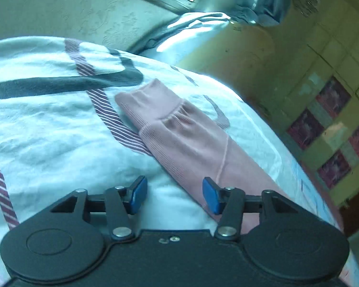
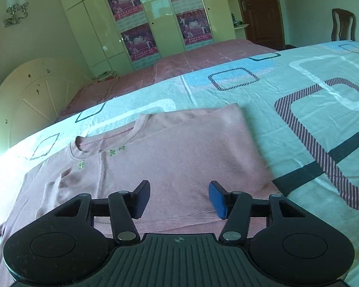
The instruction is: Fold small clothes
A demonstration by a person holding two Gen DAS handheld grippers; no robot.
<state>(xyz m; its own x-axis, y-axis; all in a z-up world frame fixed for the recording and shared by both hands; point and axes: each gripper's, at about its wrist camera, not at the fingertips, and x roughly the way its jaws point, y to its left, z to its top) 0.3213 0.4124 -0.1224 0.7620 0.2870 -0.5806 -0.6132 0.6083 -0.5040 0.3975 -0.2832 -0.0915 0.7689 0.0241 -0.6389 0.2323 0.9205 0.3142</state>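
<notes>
Right wrist, pink shirt beneath parted fingers

Sunlit bedroom: wardrobe, brown door, wooden chair.

The left hand-held gripper is built of matte black plastic: two round side housings with raised discs, angled linkage arms pinned by silver rivets, and short fingers faced with blue pads. A small silver screw sits on its smooth centre plate. The right hand-held gripper shares the same black frame, rivets and blue pads, but its centre plate is ribbed and carries a small cross-shaped mark.
</notes>
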